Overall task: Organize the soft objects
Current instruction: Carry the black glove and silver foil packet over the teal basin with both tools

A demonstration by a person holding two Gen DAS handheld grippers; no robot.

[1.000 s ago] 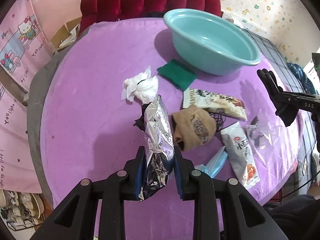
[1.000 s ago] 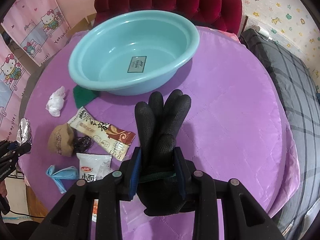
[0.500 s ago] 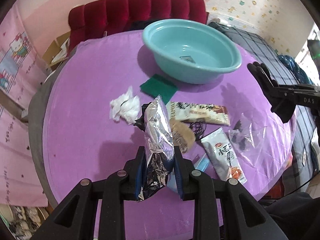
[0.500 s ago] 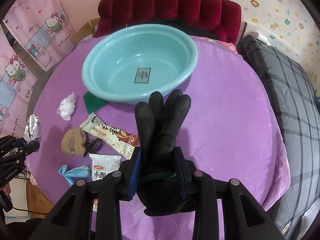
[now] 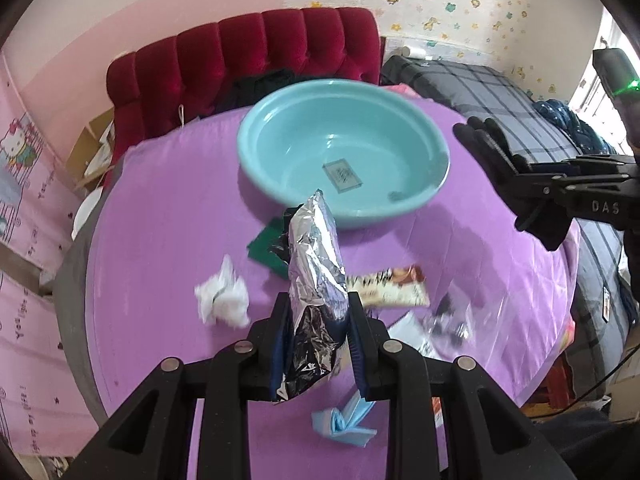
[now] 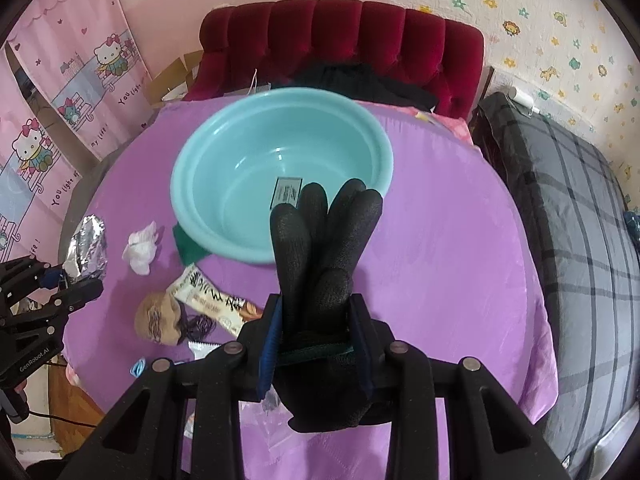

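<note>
My left gripper (image 5: 318,344) is shut on a crumpled silver foil bag (image 5: 316,272) and holds it above the purple table, in front of the teal basin (image 5: 344,152). My right gripper (image 6: 316,344) is shut on a black glove (image 6: 326,248) whose fingers stick up in front of the basin (image 6: 240,168). The basin holds only a label. In the left wrist view the glove (image 5: 504,172) hangs at the right, beside the basin. In the right wrist view the foil bag (image 6: 88,248) shows at the far left.
On the purple table (image 5: 160,208) lie a white crumpled cloth (image 5: 222,300), a green pad (image 5: 266,248), a snack bar wrapper (image 5: 388,286), a clear plastic bag (image 5: 452,320) and a blue piece (image 5: 344,424). A brown sock (image 6: 158,318) lies left. A red sofa (image 6: 340,40) stands behind, a plaid bed (image 6: 580,220) right.
Both grippers have risen and moved toward the basin with their loads. The basin now looks closer to the middle of both views.
</note>
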